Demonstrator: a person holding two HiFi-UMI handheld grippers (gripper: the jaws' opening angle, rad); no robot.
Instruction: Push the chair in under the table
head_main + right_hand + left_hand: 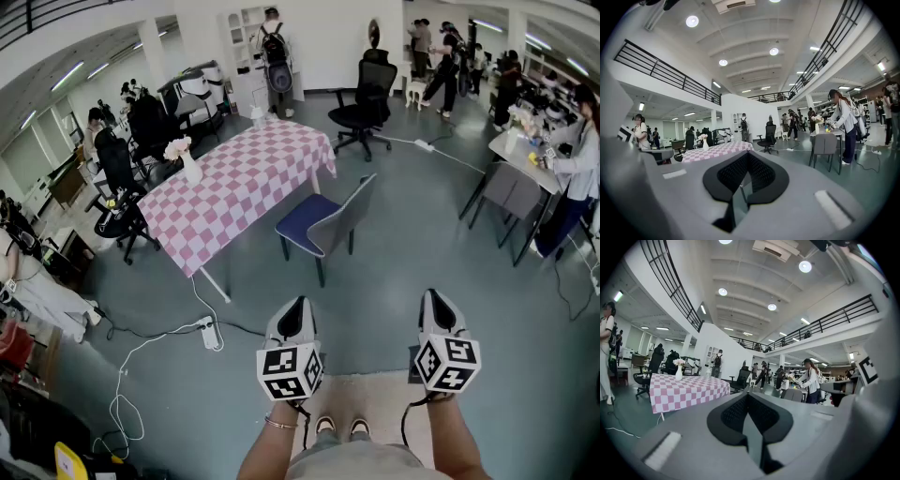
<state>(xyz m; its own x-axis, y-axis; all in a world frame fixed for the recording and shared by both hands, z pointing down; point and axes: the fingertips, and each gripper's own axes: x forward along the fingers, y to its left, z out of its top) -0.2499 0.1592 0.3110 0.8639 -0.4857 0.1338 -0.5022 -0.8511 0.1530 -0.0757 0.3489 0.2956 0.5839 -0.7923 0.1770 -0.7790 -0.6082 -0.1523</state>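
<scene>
Left gripper (297, 306): lower left of the head view, roughly level above the floor; jaws pressed together in its own view, nothing between them
Right gripper (434, 296): lower right of the head view, well apart from the left one; jaws likewise closed tip to tip, empty
Chair (323, 222): blue seat, grey back; standing on the grey floor ahead of both grippers, seat turned toward the table, near its long side but clear of the cloth, not under it
Table (246, 180): pink-and-white checked cloth, white vase of flowers (190, 167) near its left end
Head view only: chair, white power strip (210, 332) with trailing cable, beige mat (380, 398) underfoot
Gripper views only: round ceiling lamps, black mezzanine railing (677, 294); table (686, 391) seen side-on
Writing: only black-and-white square patterns on each marker cube; any print elsewhere too small to read
Hidden: chair not made out in either gripper view, grey gripper bodies filling the lower half; forearms cut off by the head view's bottom edge
</scene>
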